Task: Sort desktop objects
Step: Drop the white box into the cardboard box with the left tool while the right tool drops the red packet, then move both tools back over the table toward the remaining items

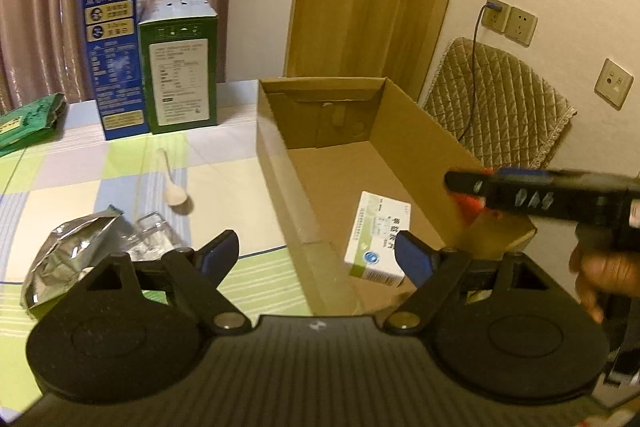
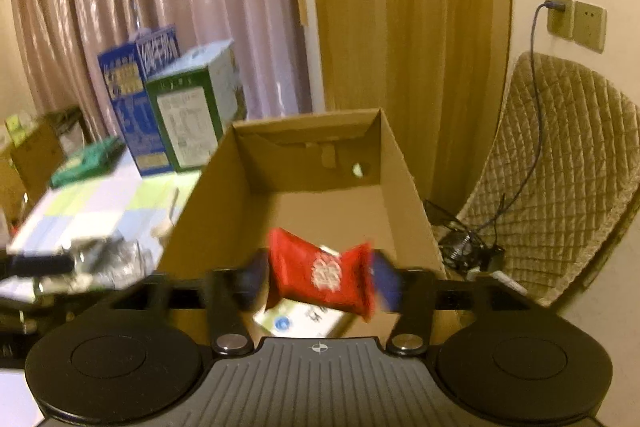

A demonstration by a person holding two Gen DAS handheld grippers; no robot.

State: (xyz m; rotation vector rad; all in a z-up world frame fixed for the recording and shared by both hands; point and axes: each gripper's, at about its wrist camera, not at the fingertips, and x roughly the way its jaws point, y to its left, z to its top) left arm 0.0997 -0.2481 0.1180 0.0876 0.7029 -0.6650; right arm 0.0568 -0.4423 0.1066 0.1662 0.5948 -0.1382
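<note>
An open cardboard box (image 1: 280, 155) stands on the checked tablecloth, and a white-and-green medicine box (image 1: 378, 239) lies on its floor. My left gripper (image 1: 316, 251) hovers over the box's near left wall, open, with nothing between its blue pads. My right gripper (image 2: 320, 279) is over the box's near end, its jaws apart. A red packet (image 2: 320, 275) with a white emblem sits blurred and loose between its fingers, above the medicine box (image 2: 300, 319). In the left wrist view the right gripper (image 1: 468, 195) reaches in from the right with the red packet (image 1: 470, 209) at its tip.
Left of the box lie a white spoon (image 1: 174, 191), a silver foil bag (image 1: 64, 263) and a clear plastic piece (image 1: 154, 235). A blue carton (image 1: 114, 59), a green carton (image 1: 182, 75) and a green packet (image 1: 28, 123) stand at the back. A quilted chair (image 1: 500, 107) is right of the table.
</note>
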